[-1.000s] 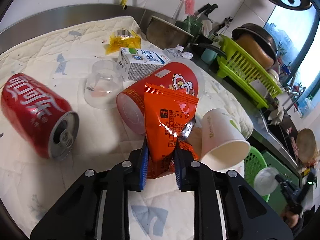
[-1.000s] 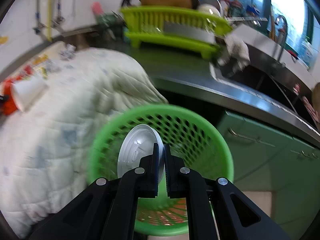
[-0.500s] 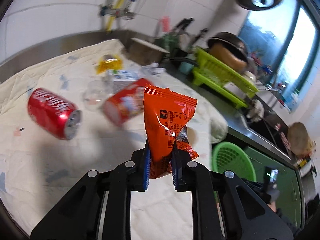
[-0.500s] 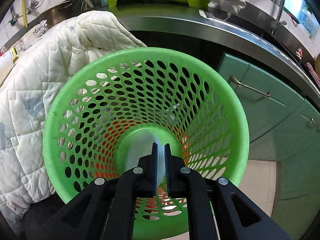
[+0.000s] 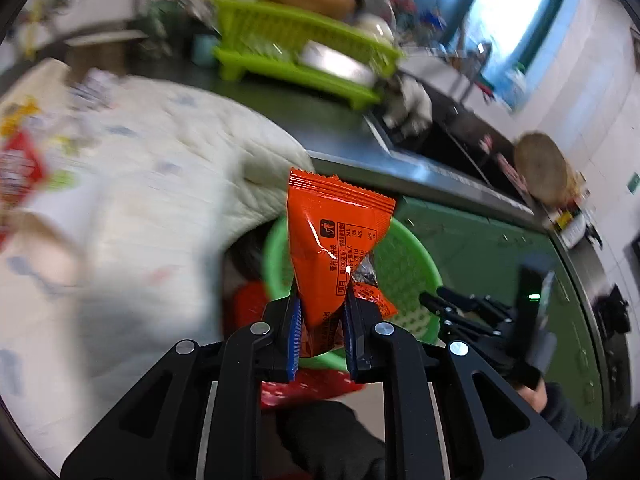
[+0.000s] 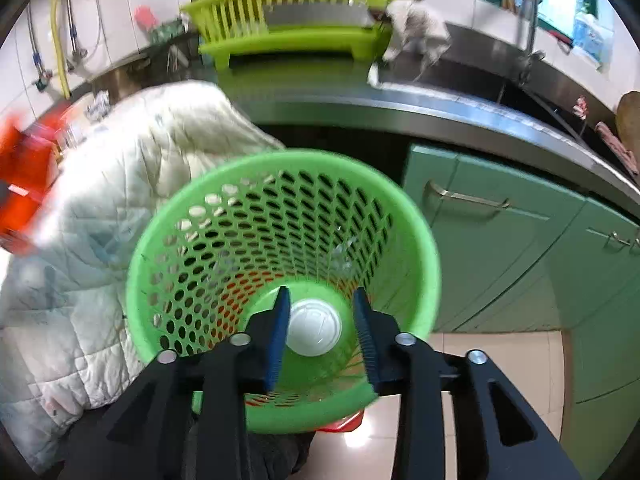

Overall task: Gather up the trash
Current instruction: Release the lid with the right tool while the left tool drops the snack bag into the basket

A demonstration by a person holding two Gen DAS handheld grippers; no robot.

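Note:
My left gripper (image 5: 320, 320) is shut on an orange snack wrapper (image 5: 332, 248) and holds it upright in the air, in front of the green mesh basket (image 5: 408, 268) that stands below the counter edge. My right gripper (image 6: 322, 320) is open and empty above the same basket (image 6: 200, 220). A white plastic lid (image 6: 314, 327) lies flat on the basket's bottom, seen between my right fingers. The right gripper also shows in the left wrist view (image 5: 444, 310), low at the basket's right side.
A white quilted cloth (image 6: 132, 168) covers the counter at the left and hangs over its edge beside the basket. More trash lies blurred on it, a red item (image 5: 16, 172) among it. A lime dish rack (image 6: 288, 36), a steel sink and green cabinet doors (image 6: 500, 232) lie beyond.
My left gripper has lifted the orange wrapper off the cloth and swung right to the basket. My right gripper has opened and the white lid has dropped to the basket's bottom.

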